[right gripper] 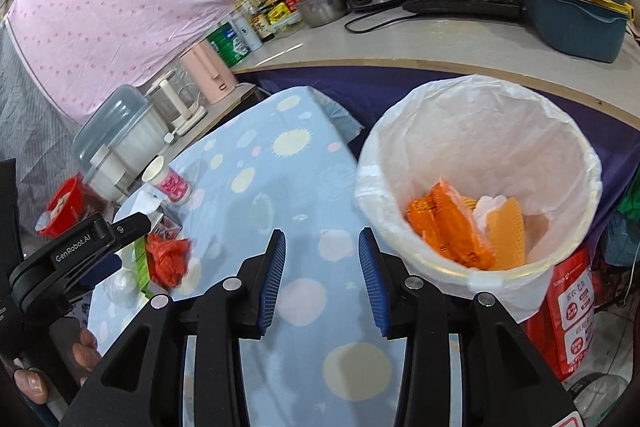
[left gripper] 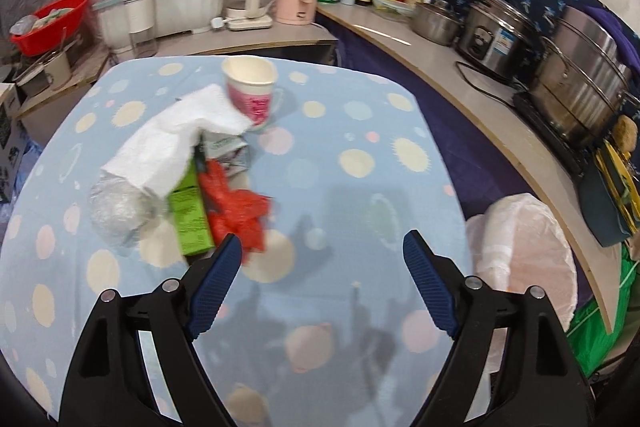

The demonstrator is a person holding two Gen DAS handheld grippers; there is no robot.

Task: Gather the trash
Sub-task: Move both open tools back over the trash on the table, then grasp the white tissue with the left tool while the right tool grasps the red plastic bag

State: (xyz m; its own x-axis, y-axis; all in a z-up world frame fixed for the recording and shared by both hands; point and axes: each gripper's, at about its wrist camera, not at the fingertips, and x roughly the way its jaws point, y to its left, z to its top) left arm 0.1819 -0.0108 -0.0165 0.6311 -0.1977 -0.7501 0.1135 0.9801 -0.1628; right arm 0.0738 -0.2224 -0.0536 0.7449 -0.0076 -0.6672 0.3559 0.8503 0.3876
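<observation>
Left wrist view: the left tool [left gripper: 322,247] hangs wide open and empty beside a trash pile [left gripper: 188,179] on the counter [left gripper: 360,155]: tissue, green box, red wrapper, paper cup [left gripper: 252,91].

Right wrist view: the right tool [right gripper: 322,239], partly open, holds nothing; the lined bin [right gripper: 480,179] already contains what look like orange wrappers. Most remains.

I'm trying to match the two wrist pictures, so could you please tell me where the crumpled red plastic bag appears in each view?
Left wrist view: the crumpled red plastic bag lies left of centre on the spotted tablecloth, against the green carton.
Right wrist view: the bag sits at lower left, beside the same carton.
Shared landmark: the pink-printed paper cup, farther back on the table.
</observation>
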